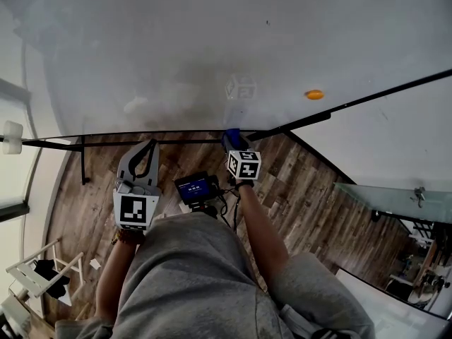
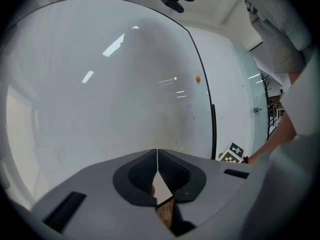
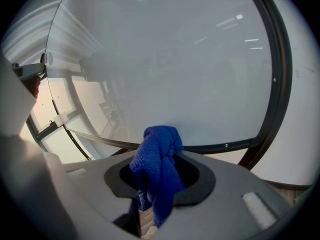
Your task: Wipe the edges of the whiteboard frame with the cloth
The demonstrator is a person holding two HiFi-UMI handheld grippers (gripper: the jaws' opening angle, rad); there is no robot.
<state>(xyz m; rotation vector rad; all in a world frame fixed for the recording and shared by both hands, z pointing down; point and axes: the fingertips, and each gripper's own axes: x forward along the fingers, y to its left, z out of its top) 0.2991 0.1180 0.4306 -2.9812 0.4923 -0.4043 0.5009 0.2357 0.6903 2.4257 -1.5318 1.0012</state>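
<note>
The whiteboard point(image 1: 212, 41) fills the upper head view, and its black frame point(image 1: 176, 142) runs along the bottom edge and slants up to the right. My right gripper point(image 1: 234, 143) is shut on a blue cloth point(image 1: 232, 135) and holds it against that bottom edge. In the right gripper view the blue cloth point(image 3: 157, 166) bulges out of the jaws, just in front of the frame point(image 3: 225, 145). My left gripper point(image 1: 149, 147) hangs below the frame, apart from it. Its jaws meet with nothing between them point(image 2: 157, 153).
An orange magnet point(image 1: 314, 94) sticks to the board at the right. Below lies a wood floor point(image 1: 296, 189). A small device with a blue screen point(image 1: 198, 188) sits at my waist. A white chair point(image 1: 35, 274) stands at lower left and a glass panel point(image 1: 395, 200) at right.
</note>
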